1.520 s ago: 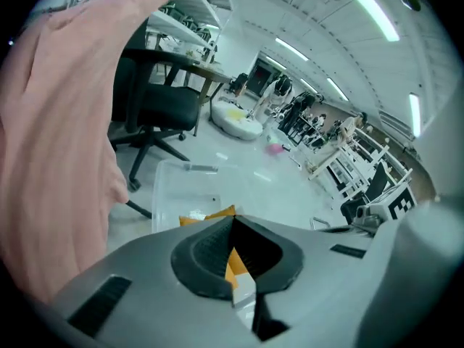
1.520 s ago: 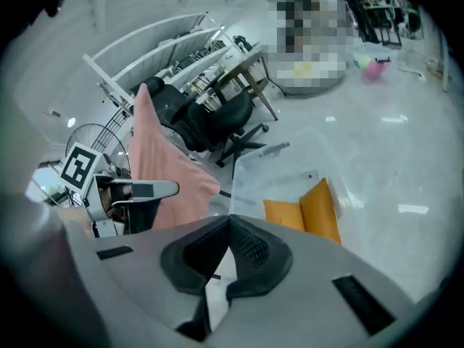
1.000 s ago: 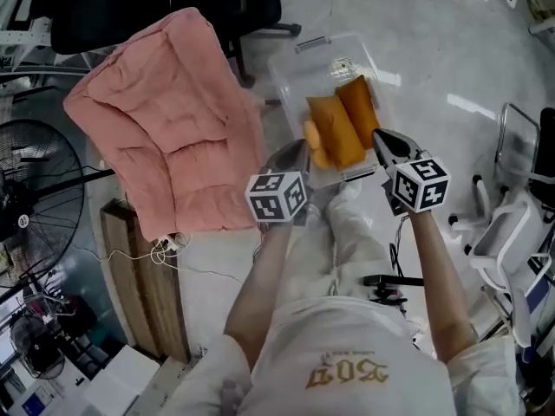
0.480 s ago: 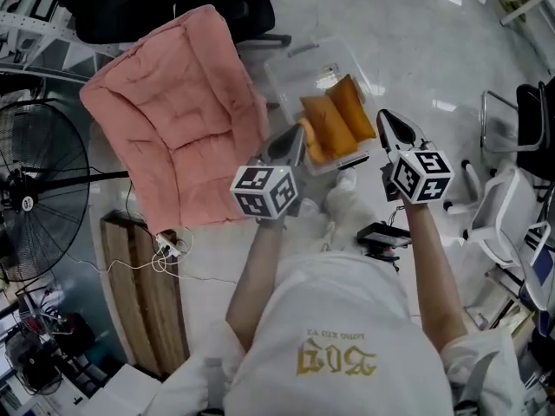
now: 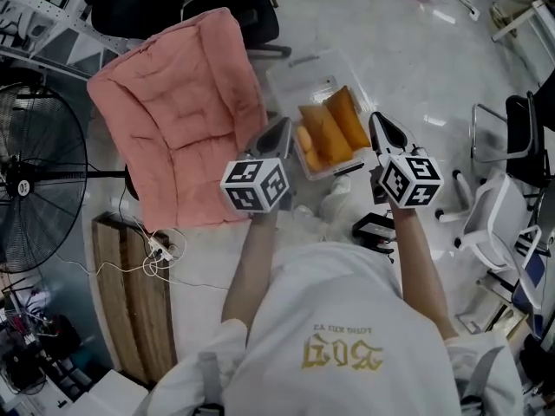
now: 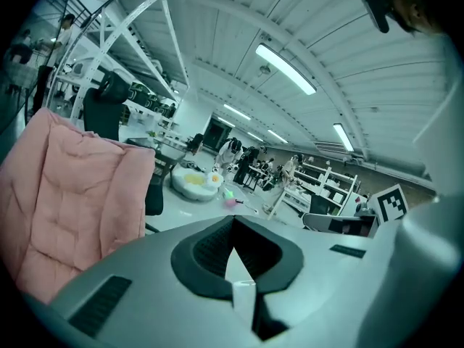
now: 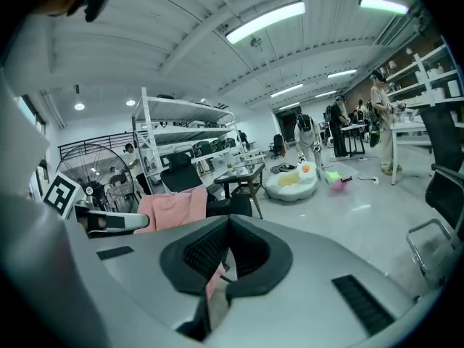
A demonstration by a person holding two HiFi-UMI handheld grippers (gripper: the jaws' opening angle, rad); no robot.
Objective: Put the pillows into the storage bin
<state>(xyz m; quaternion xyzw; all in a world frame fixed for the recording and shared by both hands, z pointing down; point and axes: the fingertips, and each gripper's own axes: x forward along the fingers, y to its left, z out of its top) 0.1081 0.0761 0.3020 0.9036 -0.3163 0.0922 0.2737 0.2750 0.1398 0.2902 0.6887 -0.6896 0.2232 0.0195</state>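
Black standing fan (image 5: pixel 24 180) far left, wooden plank (image 5: pixel 130 293) on the floor below it. Next over, pink quilted cushion (image 5: pixel 173 120) draped on a dark office chair (image 5: pixel 247 7).

Left gripper (image 5: pixel 279 130) held above the floor just right of the cushion's lower edge. Its own view shows the jaws pressed together with nothing between them, cushion off to the left.

Centre: clear storage bin (image 5: pixel 299 63) on the floor, orange pillows (image 5: pixel 334 128) lying inside it side by side. Two long ones are clear; possibly a third, smaller one at their left end, hard to tell.

Right gripper (image 5: pixel 379 126) just right of the bin, also closed and empty, apart from the pillows. Black device (image 5: pixel 375 228) lies on the floor below it. White chair (image 5: pixel 490 228) far right.
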